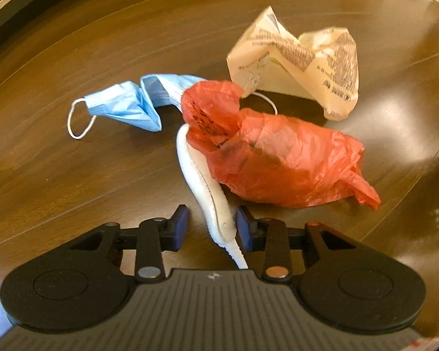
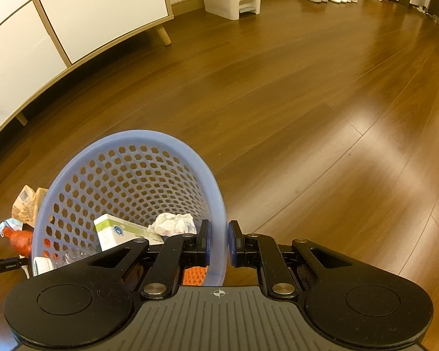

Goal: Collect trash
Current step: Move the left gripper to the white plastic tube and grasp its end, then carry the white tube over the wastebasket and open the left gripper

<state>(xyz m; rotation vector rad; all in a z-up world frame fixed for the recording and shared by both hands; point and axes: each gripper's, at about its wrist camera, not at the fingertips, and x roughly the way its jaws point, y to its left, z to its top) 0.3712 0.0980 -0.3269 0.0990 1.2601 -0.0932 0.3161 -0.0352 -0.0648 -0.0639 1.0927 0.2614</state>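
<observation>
**Mia:** What is the left gripper [image 1: 210, 224] doing?

**Ben:** Its two blue pads are spread apart. A white bendy thing [image 1: 203, 184] lies between them on the wood floor [image 1: 73, 175]. I can't tell what it is. The pads are not squeezing it yet, though one looks very close to it.

**Mia:** Will it be hard to pick up?

**Ben:** I think it is light and a bit floppy. Its far end is tucked under the red plastic bag [image 1: 278, 158], so the bag may come along. I would pinch the narrow end, right by the pads.

**Mia:** What else is there?

**Ben:** A blue face mask [image 1: 137, 99] just past the bag, soft and thin. Behind it is a crumpled paper wrapper [image 1: 301, 58]. Both look light and easy to squash.

**Mia:** And the right gripper [image 2: 218, 242]?

**Ben:** It is pinching the rim of the blue basket [image 2: 125, 158]. Inside are a small box [image 2: 117, 231] and a crumpled tissue [image 2: 174, 222].

**Mia:** Is there room to move?

**Ben:** Lots of bare floor to the right. The white cabinet [image 2: 44, 29] is well off to the left. The trash pile sits just beside the basket.
</observation>
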